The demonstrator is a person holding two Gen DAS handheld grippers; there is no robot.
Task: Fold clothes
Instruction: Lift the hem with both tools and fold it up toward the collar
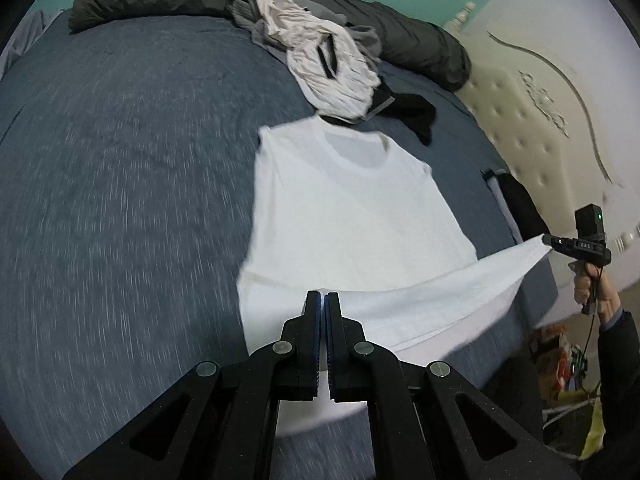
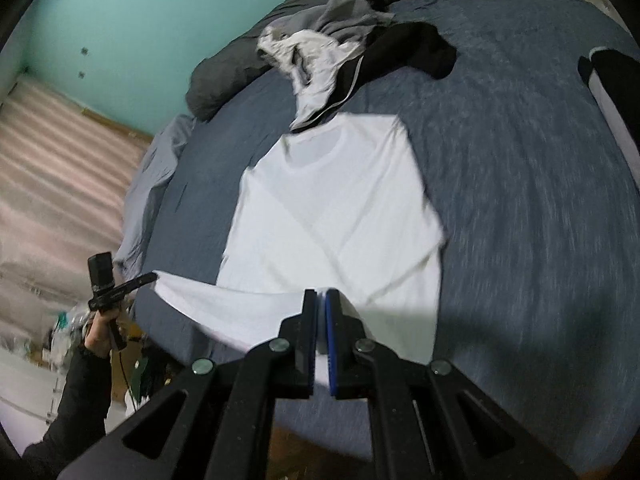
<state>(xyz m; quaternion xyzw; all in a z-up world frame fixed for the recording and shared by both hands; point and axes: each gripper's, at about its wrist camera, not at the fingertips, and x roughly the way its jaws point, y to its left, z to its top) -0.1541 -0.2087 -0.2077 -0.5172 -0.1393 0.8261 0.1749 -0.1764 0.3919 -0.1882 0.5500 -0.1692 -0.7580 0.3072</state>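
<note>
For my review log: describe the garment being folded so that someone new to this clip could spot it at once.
On the blue bedspread, below the heap of crumpled clothes by the dark pillows, lies a white T-shirt spread flat, collar toward the heap. It is the only smooth, plain white piece, and its hem is pinched by the left gripper and the right gripper.
</note>
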